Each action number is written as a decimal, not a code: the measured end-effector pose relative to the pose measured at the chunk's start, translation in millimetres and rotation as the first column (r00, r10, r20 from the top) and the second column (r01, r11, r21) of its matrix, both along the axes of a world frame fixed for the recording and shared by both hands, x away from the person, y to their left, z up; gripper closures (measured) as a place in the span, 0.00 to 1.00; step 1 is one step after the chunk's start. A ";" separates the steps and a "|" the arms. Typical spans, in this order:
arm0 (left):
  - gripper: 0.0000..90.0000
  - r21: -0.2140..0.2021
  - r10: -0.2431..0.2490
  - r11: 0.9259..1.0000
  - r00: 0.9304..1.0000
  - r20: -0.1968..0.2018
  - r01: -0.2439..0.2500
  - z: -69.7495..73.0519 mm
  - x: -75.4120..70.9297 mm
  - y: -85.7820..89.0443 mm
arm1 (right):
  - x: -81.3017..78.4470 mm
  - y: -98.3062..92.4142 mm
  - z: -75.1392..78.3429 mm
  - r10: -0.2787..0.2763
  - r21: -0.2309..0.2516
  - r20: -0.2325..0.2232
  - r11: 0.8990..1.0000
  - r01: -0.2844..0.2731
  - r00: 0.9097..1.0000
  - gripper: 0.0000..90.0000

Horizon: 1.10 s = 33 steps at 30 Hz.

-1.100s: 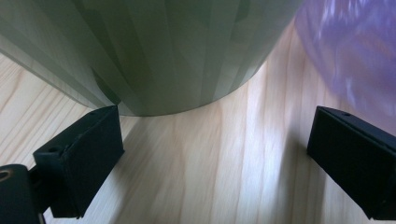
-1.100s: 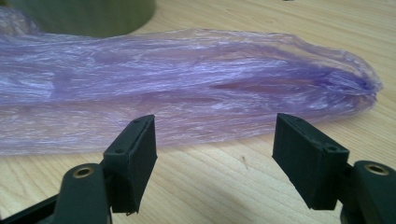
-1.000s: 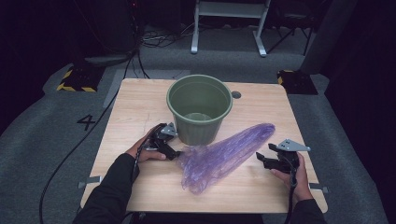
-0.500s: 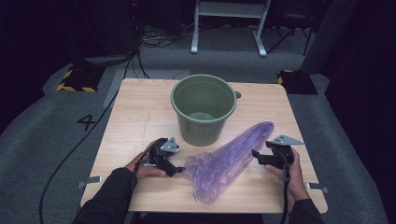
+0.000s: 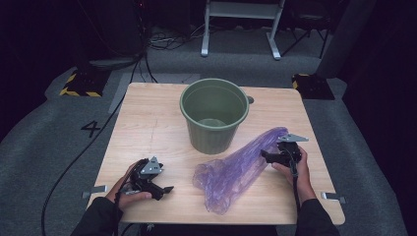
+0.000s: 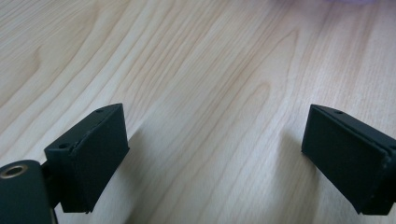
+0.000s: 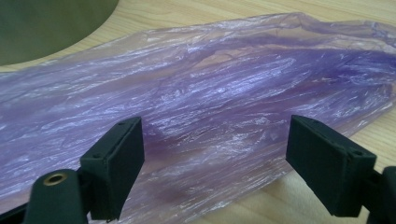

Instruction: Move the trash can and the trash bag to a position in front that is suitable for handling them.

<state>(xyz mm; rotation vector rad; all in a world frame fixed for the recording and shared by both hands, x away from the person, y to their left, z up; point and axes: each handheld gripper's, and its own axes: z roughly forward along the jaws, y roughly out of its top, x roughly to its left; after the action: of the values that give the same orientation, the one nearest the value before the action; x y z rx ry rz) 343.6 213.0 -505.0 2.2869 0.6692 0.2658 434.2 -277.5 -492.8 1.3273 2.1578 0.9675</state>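
The purple plastic bag [image 5: 241, 167] lies slack across the wooden table [image 5: 147, 128], stretched from just beside the foot of the green bucket [image 5: 215, 114] out toward the near edge, its crumpled mouth end nearest the person. The bucket stands upright in the middle of the far half, with a little shifting from where it stood a second ago. The right gripper [image 5: 269, 158] has slid in from the table's right edge and now noses at the bag's upper end, off the bucket's right side; its jaws have just been opening and stand wide, film lying ahead of and below them in the right gripper view [image 7: 215, 172], nothing pinched yet. The left gripper [image 5: 166, 189] has pulled away from the bucket toward the near edge and hangs low over bare wood, jaws spread wide and empty [image 6: 215, 154], well clear of the bag. So the bag is free for now, and the right side looks set for a fresh bite on it, likely toward lining the bucket.
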 end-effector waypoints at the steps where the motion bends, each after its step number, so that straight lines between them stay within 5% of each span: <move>1: 0.08 -0.004 0.004 1.000 1.000 0.001 -0.004 0.0 -2.3 2.0 | 1.1 0.9 -0.8 -0.003 -0.002 0.002 1.000 0.003 1.000 0.25; 4: 0.11 -0.006 0.011 1.000 1.000 0.001 -0.011 0.0 -7.6 6.9 | 3.9 6.3 -4.5 -0.005 -0.057 -0.006 0.998 0.005 1.000 0.37; 7: 0.11 -0.006 0.018 1.000 1.000 0.001 -0.018 0.1 -9.1 7.9 | 5.3 6.0 -5.5 0.015 -0.014 -0.011 1.000 -0.016 1.000 0.49; 16: 0.11 -0.007 0.030 1.000 1.000 0.002 -0.030 -0.1 -9.1 6.7 | 3.4 1.8 -8.4 0.054 0.016 0.031 0.998 -0.055 0.998 0.84; 24: 0.11 -0.006 0.044 0.999 0.999 0.002 -0.044 0.0 -6.7 5.6 | 3.3 1.2 -8.9 0.066 0.024 0.046 0.997 -0.067 0.997 0.94; 33: 0.11 -0.008 0.043 0.999 0.999 0.003 -0.043 -0.1 -6.4 6.7 | -3.1 1.9 2.3 0.087 0.037 0.134 0.995 -0.093 0.987 0.97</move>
<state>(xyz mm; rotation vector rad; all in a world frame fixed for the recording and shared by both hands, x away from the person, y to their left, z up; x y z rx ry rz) 337.1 219.7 -505.0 2.2657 0.7169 0.2864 431.0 -275.5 -490.5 1.1582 2.1224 1.1114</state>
